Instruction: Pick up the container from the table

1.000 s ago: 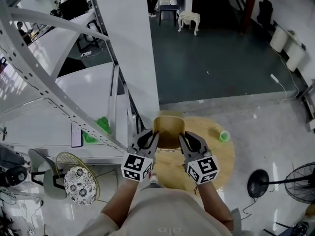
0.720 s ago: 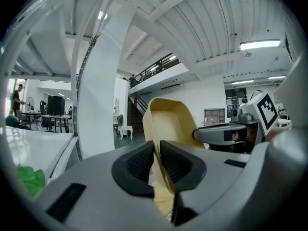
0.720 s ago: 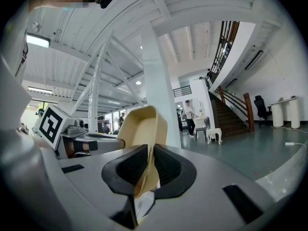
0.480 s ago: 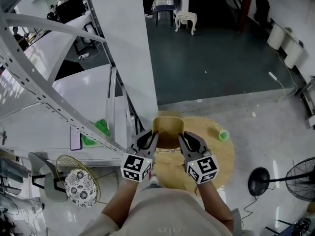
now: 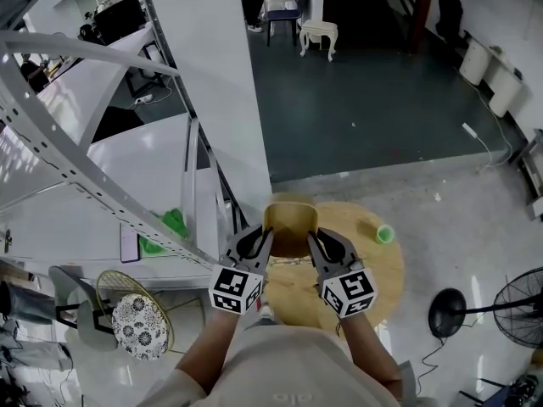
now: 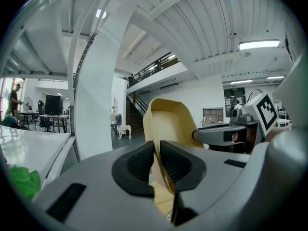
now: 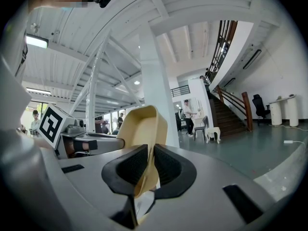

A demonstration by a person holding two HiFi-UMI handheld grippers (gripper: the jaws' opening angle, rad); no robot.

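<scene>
While grippers (image 5: 264,239) (image 5: 316,239) pinch its sides, tan container (image 5: 291,221)

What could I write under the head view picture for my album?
The left tongs and right tongs each pinch one side of a tan container over a round wooden table.

Overhead, two level close-ups; common container (image 5: 290,227)

Bright, sharp; possibly fisheye-warped edges
</scene>
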